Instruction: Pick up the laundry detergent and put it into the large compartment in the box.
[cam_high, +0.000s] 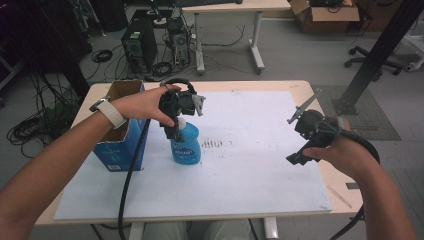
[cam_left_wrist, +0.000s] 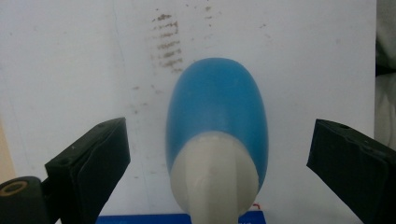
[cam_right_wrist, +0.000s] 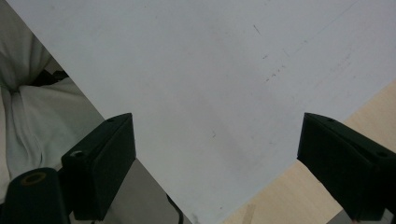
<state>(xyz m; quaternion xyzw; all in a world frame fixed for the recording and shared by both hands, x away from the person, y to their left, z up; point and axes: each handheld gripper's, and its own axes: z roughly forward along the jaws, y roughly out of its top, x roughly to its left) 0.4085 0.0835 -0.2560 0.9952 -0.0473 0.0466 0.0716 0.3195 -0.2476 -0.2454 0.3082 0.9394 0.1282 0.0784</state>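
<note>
Left gripper (cam_left_wrist: 219, 154) poised directly above blue bottle (cam_high: 185, 142), jaws spread wide either side of its white cap (cam_left_wrist: 215, 179), not touching, prob. lined up for a top-down grasp. Bottle stands upright on white sheet (cam_high: 250, 165), left-centre of table, beside open blue box (cam_high: 122, 127) at left edge; box contents not visible. Right gripper (cam_right_wrist: 217, 154), jaws apart & empty, hovers nr. right edge.
</note>
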